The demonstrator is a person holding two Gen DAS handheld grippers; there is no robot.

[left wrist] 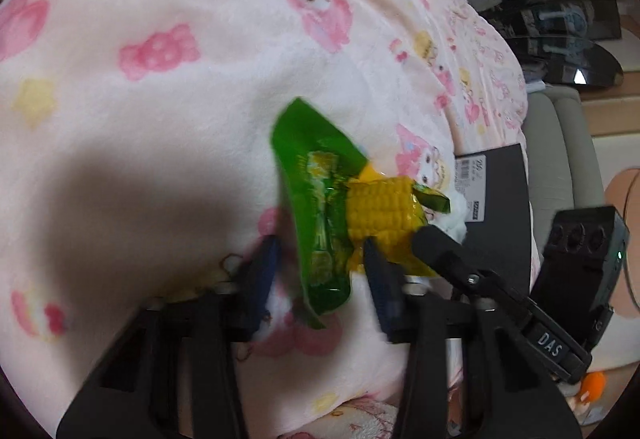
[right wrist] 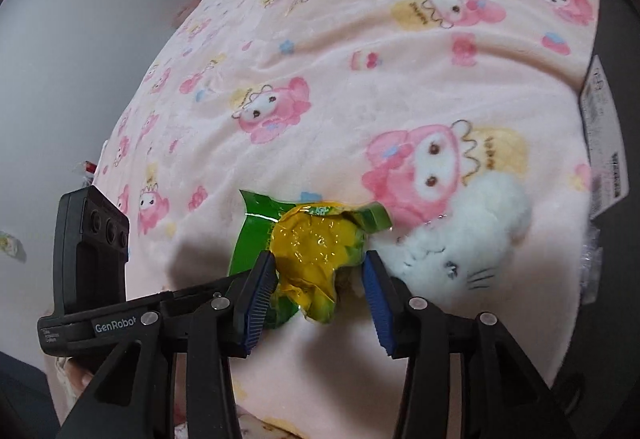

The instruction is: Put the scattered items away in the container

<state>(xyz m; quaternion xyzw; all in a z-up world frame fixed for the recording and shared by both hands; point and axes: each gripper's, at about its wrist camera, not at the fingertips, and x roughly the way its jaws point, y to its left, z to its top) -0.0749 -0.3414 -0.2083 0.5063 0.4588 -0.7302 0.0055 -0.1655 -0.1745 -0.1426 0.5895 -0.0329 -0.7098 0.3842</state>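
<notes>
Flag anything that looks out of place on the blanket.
The corn pack lies crumpled on the blanket, beside the white plush, both outside the black box. Both grippers straddle the same pack.

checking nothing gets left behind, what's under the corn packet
The corn packet lies on the pink blanket, its right end against a white plush toy. Whatever is directly beneath the packet is covered.

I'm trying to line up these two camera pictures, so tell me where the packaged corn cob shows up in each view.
Left wrist view: the corn packet lies at lower centre, running up and left from between the left gripper fingers.
Right wrist view: the packet is at lower centre, seen end-on, between the right gripper fingers.
Shared landmark: the white plush toy, to the packet's right in both, against the dark box.
</notes>
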